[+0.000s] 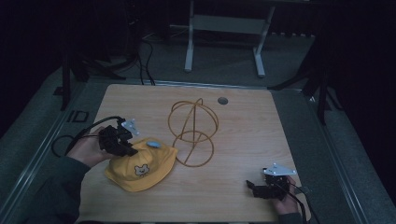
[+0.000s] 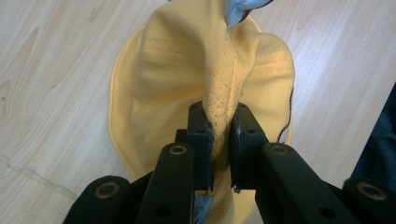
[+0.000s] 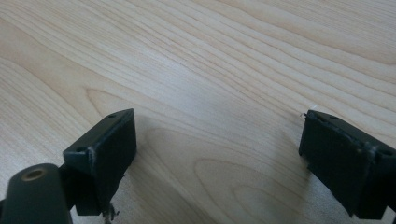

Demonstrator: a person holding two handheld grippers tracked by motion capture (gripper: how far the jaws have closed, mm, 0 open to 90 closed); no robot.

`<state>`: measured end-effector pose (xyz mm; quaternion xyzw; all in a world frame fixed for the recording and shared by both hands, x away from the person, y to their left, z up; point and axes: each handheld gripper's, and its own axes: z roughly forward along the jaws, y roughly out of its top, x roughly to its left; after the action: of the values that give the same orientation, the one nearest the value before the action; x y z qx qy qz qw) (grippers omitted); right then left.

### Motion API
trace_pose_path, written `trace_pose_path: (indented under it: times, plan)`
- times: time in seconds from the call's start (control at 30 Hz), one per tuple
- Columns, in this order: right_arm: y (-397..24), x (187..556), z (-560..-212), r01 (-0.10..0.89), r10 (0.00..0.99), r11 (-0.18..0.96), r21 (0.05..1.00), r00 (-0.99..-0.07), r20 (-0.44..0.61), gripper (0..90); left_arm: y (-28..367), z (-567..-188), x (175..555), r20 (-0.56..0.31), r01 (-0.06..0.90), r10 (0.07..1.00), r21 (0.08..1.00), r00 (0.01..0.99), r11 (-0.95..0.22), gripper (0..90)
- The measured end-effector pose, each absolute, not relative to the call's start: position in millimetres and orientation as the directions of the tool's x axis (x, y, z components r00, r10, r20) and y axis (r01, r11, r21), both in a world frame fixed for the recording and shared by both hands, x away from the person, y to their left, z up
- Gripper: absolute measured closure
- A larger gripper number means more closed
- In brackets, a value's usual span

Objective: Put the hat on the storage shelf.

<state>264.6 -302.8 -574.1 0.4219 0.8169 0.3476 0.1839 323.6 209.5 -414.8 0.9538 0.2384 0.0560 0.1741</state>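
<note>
Left gripper view: left tool [image 2: 219, 140] pinches yellow hat [image 2: 187, 70] fabric.

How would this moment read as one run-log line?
left gripper: shut on yellow cap | right gripper: open, empty, over table | wire stand: untouched

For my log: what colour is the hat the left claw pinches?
Yellow, with a small bear face; the hat shows best in the high view.
</note>
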Motion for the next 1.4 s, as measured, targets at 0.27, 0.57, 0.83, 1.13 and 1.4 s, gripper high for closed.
trace_pose_path:
  times: [0.27, 0.57, 0.83, 1.13, 1.4]
  plan:
    - [-303, 265, -574, 0.562, 0.817, 0.402, 0.723, -0.576, -0.007, 11.0, 215, -411, 326, 0.036, 0.459, 0.509, 0.378, 0.860, -0.804, 80.5]
    - [-303, 264, -574, 0.563, 0.818, 0.401, 0.722, -0.576, -0.005, 11.0, 219, -406, 326, 0.060, 0.477, 0.541, 0.398, 0.839, -0.783, 80.6]
    - [-303, 264, -574, 0.565, 0.818, 0.400, 0.722, -0.575, -0.004, 11.0, 223, -401, 328, 0.068, 0.493, 0.571, 0.428, 0.818, -0.757, 80.7]
    - [-303, 264, -574, 0.565, 0.818, 0.400, 0.722, -0.575, -0.004, 11.0, 226, -395, 328, 0.081, 0.505, 0.596, 0.446, 0.799, -0.739, 80.8]
    - [-303, 264, -574, 0.565, 0.819, 0.399, 0.723, -0.574, -0.003, 11.0, 228, -387, 329, 0.094, 0.503, 0.599, 0.450, 0.795, -0.738, 80.8]
